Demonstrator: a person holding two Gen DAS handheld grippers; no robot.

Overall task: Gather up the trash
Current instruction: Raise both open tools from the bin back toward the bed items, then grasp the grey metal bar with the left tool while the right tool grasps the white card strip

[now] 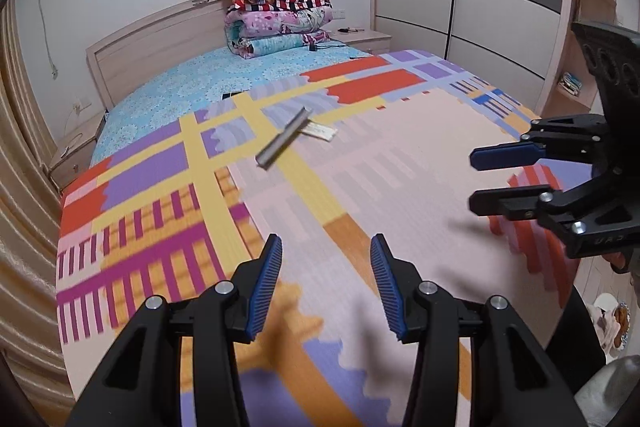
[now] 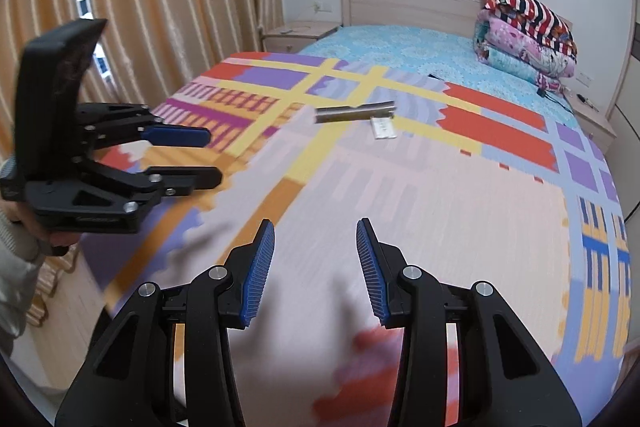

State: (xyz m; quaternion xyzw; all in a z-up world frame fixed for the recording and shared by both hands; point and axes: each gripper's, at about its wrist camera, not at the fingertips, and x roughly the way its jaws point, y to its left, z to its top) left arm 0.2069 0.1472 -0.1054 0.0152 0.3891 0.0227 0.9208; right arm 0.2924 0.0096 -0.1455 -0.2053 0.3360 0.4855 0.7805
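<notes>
From the left wrist, the left gripper (image 1: pixel 326 279) hangs over the patterned blanket (image 1: pixel 400 167) on the bed, its blue-padded jaws parted with only bare cloth between them. Further up the blanket from it lies a long grey strip (image 1: pixel 284 137), and just beyond that strip, touching or nearly so, a small pale flat packet (image 1: pixel 322 131). The right gripper (image 1: pixel 472 179) reaches in from the side, well clear of the grey strip, jaws apart and empty. Beyond the strip, against the headboard (image 1: pixel 160 39), sit folded quilts (image 1: pixel 280 15).

From the right wrist, the right gripper (image 2: pixel 316 263) is released, holding nothing, over the blanket (image 2: pixel 440 207). The grey strip (image 2: pixel 354 112) lies ahead of it, the pale packet (image 2: pixel 383 128) just on the near side of the strip. The left gripper (image 2: pixel 214 157) hovers off to the side of the strip, a hand (image 2: pixel 36 227) under it, jaws apart and empty. Curtains (image 2: pixel 160 7) hang beyond it.
</notes>
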